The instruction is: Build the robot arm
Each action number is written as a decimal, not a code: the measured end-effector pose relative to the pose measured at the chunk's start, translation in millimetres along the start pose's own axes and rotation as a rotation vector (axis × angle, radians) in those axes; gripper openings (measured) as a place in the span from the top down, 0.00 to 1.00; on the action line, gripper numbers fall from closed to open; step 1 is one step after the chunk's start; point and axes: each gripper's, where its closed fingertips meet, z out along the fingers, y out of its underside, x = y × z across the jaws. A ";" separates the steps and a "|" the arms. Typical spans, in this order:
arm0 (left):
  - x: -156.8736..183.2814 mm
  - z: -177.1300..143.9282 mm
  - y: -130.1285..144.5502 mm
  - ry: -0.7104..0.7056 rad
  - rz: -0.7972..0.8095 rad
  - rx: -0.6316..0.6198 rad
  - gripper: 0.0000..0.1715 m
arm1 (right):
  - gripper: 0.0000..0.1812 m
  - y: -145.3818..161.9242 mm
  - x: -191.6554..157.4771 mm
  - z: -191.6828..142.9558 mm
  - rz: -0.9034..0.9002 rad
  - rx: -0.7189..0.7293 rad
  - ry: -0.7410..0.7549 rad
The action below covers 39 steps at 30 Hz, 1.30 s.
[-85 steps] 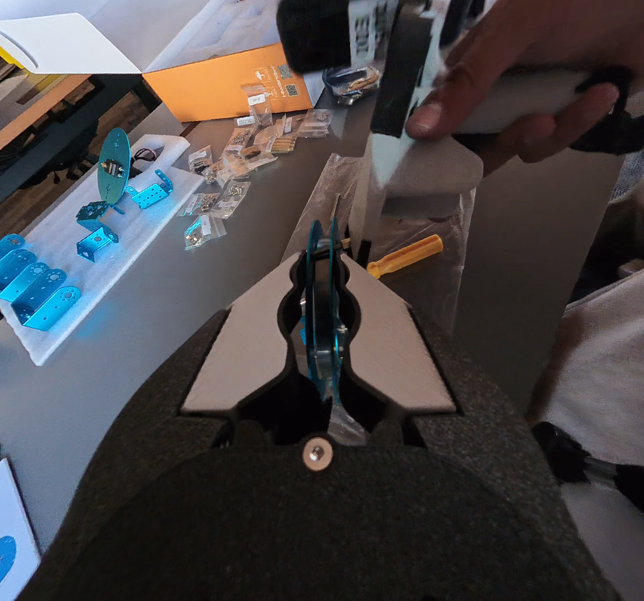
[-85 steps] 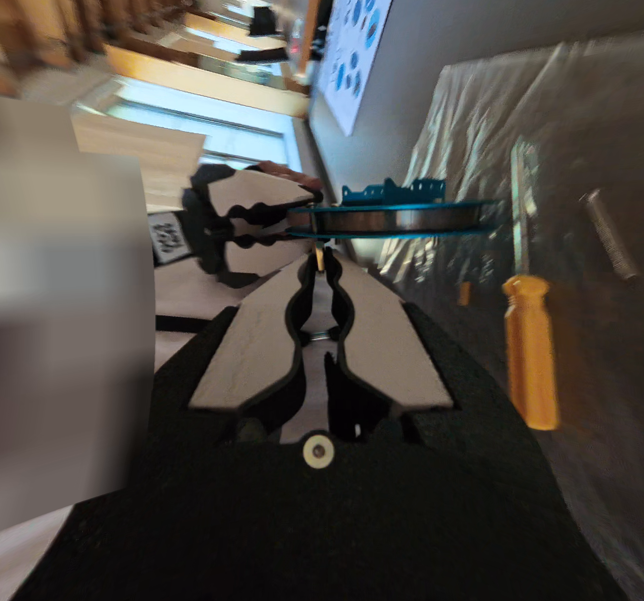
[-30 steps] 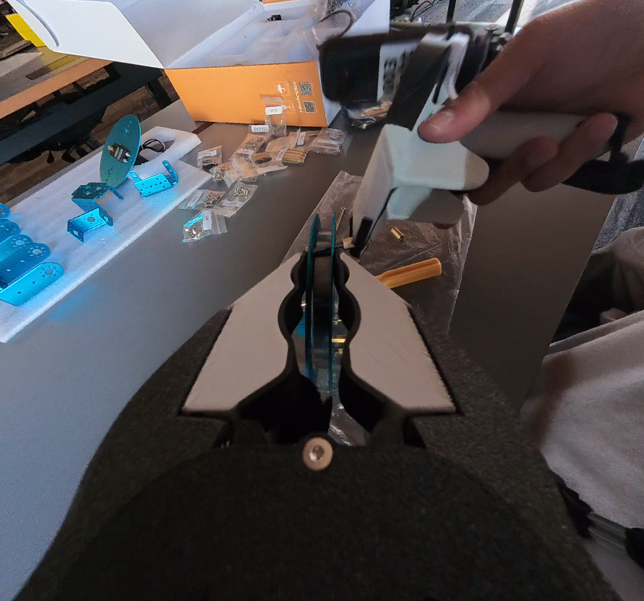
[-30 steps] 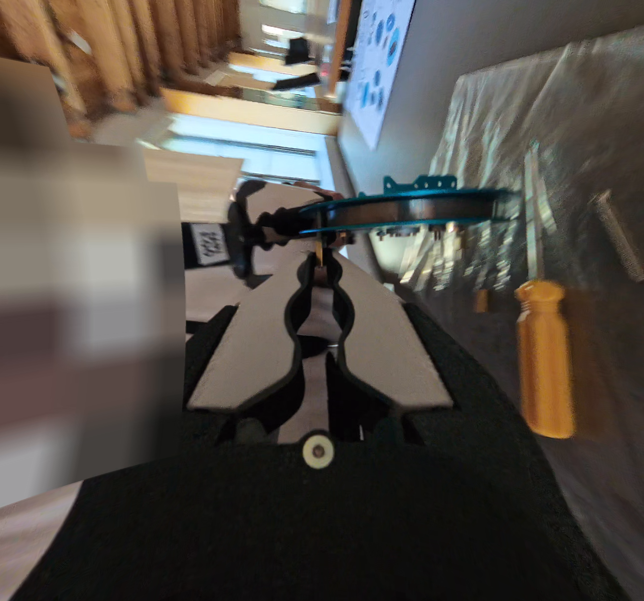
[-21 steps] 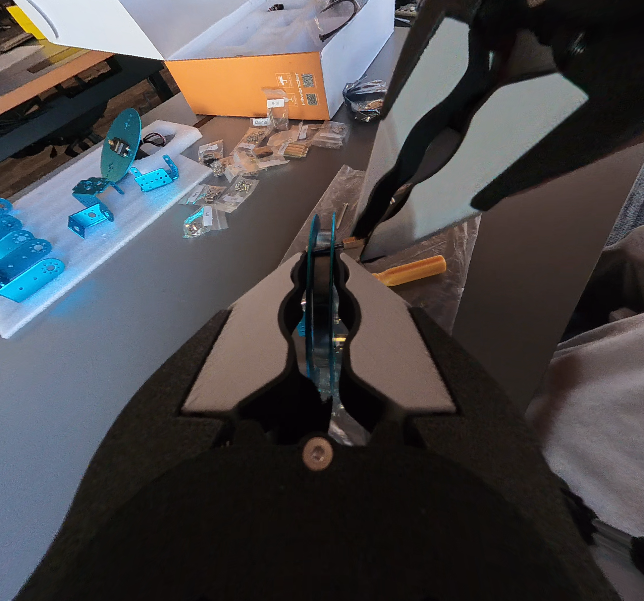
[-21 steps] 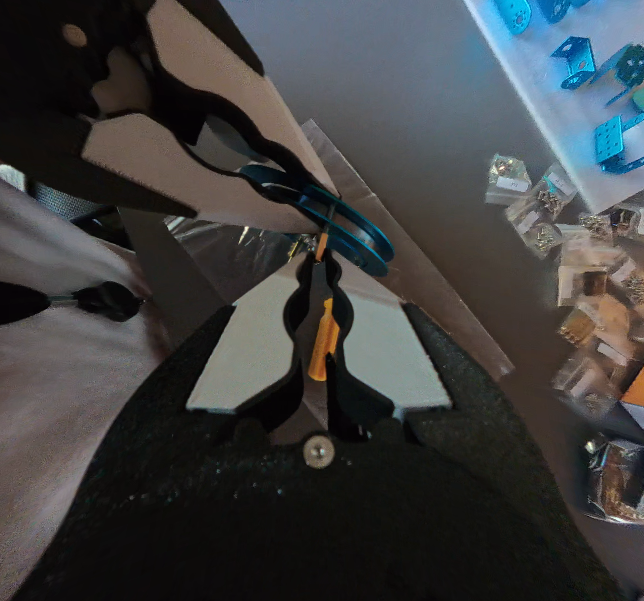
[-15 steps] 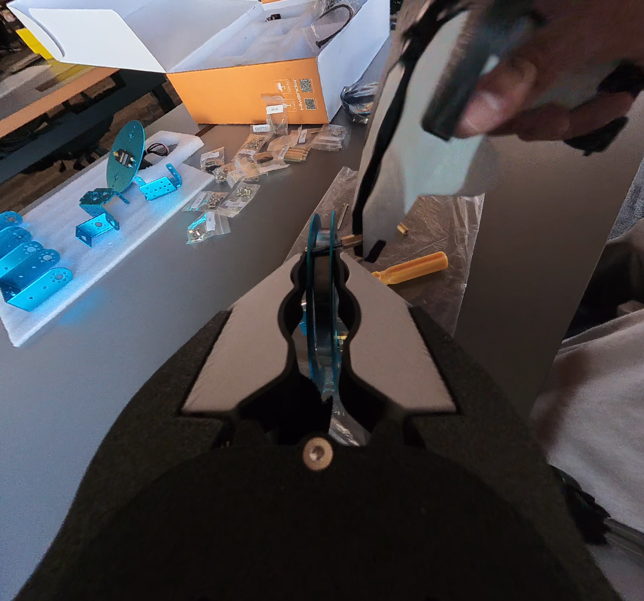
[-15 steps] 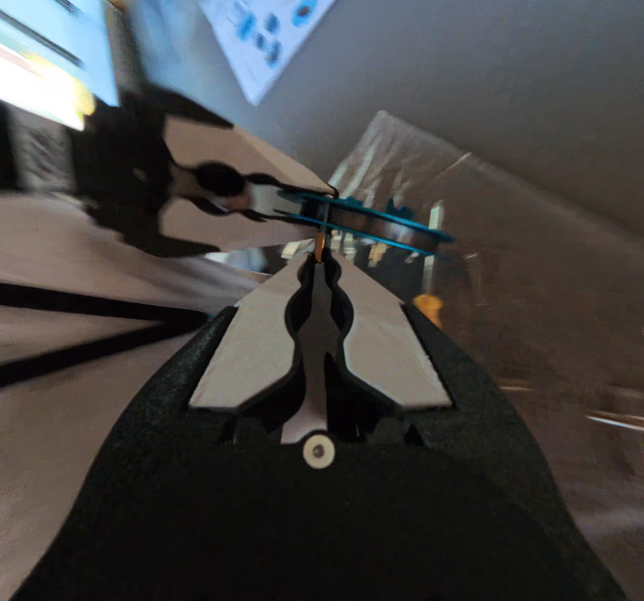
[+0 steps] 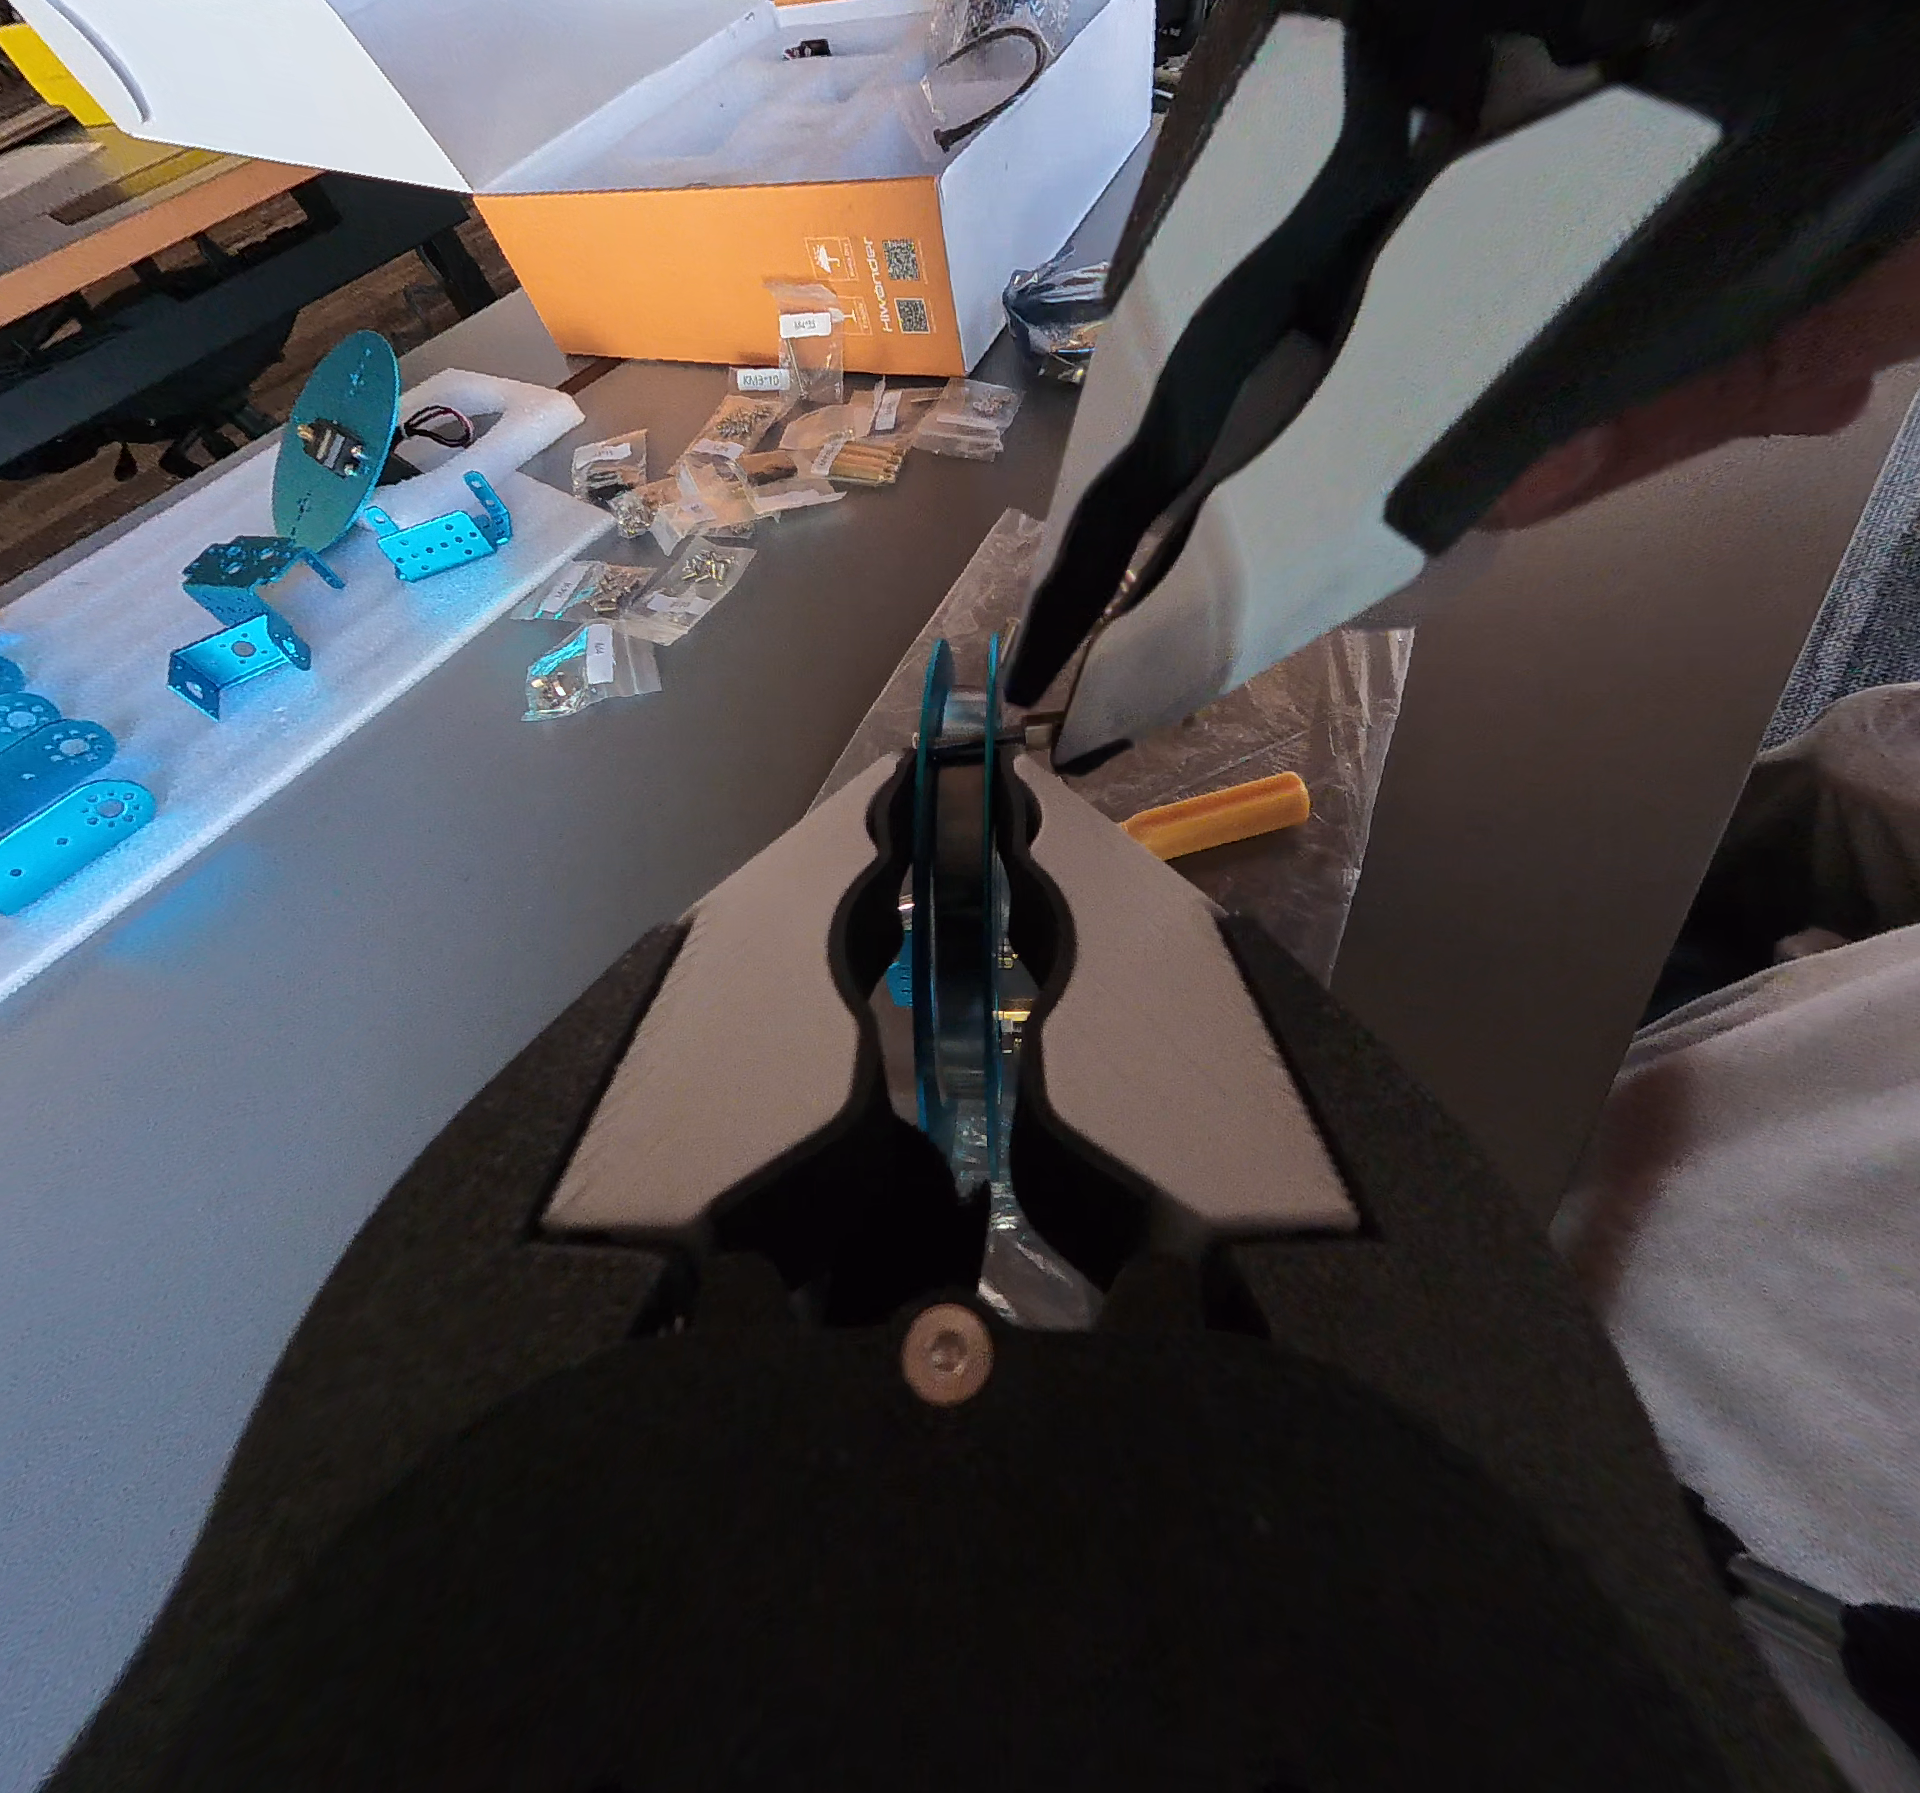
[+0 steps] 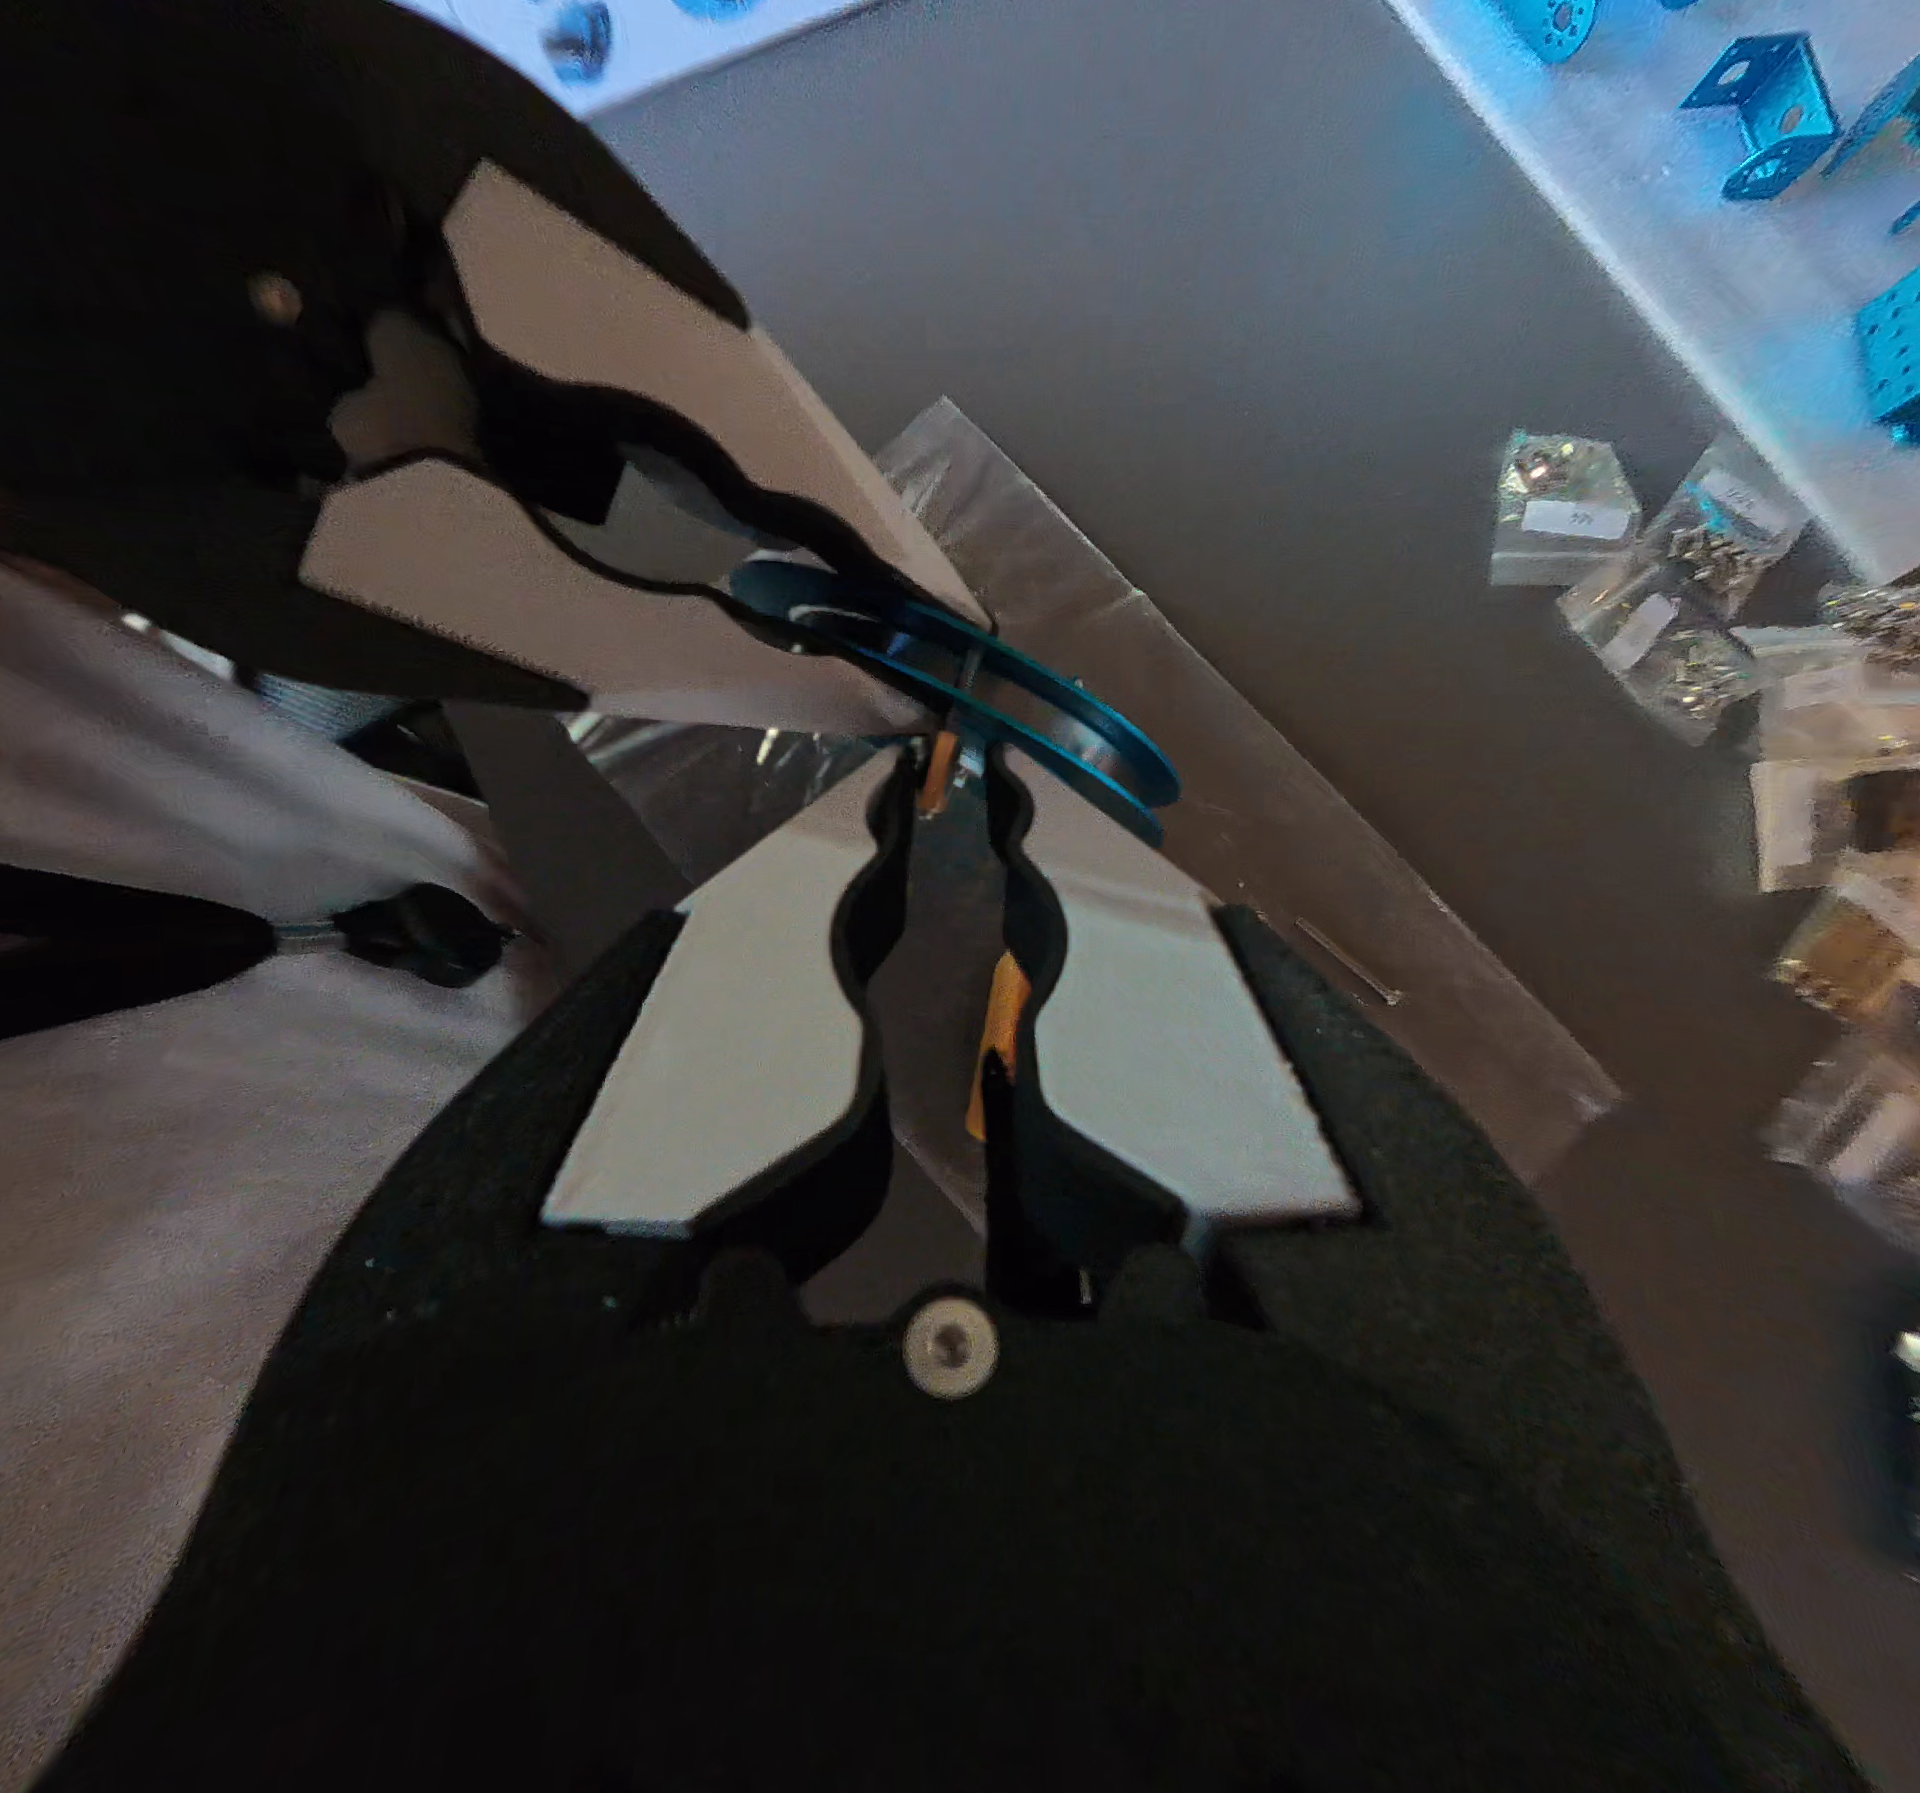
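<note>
Blue double-disc assembly (image 9: 958,870) stands edge-on, clamped in left hand-held gripper (image 9: 961,767).

From my seat, the lower rim of the stacked pair of blue metal discs (image 9: 961,912) is swallowed between my left claw (image 9: 961,756) fingers, and the right claw (image 10: 951,767) fingers cover most of the small brass standoff (image 10: 935,775), so I cannot tell whether they pinch it. The clear little hardware bags (image 10: 1683,590) smear into blur toward the right edge, contents unreadable. The yellow-handled screwdriver (image 9: 1216,813) has its shaft hidden behind a claw finger.
</note>
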 end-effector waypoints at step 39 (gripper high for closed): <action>0.8 -3.9 1.8 0.005 -0.005 0.036 0.93 | 0.97 6.0 -12.0 2.0 0.175 -0.003 -0.202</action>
